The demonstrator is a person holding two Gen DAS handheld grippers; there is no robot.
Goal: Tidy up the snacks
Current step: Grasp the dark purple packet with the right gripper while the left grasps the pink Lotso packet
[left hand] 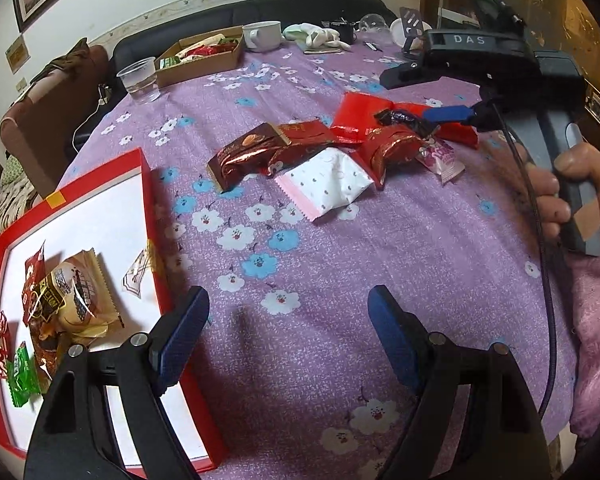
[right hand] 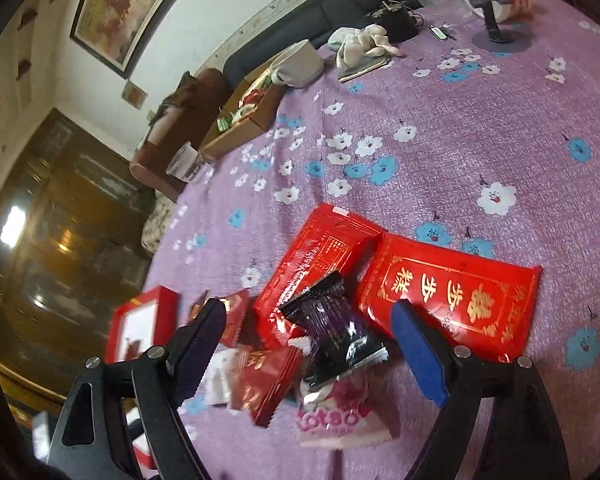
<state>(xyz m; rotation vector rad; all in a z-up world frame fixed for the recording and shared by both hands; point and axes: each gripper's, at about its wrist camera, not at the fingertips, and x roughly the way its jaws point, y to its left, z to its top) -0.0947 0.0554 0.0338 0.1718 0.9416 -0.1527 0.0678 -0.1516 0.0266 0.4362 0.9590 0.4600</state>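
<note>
The right gripper (right hand: 312, 344) is hanging low over the snack pile with its fingers spread apart, and a black packet (right hand: 336, 332) is lying between them, not yet pinched by either pad. Just beyond its right finger a red packet with gold lettering (right hand: 452, 300) is lying flat on the purple flowered tablecloth (right hand: 480, 140), and a second red packet (right hand: 320, 256) is sitting ahead of the gap, partly under the black one. Beneath the gripper a pink-and-white packet (right hand: 340, 420) and a dark red wrapper (right hand: 268, 384) are overlapping. The left gripper (left hand: 288, 320) is hovering over bare cloth, jaws wide and gripping nothing; straight ahead of it a white dotted packet (left hand: 328, 184) and a brown foil bar (left hand: 244, 156) are resting at the near edge of the pile. To its left the red box (left hand: 152, 216) is lying open, already holding several snacks (left hand: 72, 292). Farther ahead a plastic cup (left hand: 140, 80) and a cardboard tray (left hand: 200, 60) are standing well apart from both grippers.
</note>
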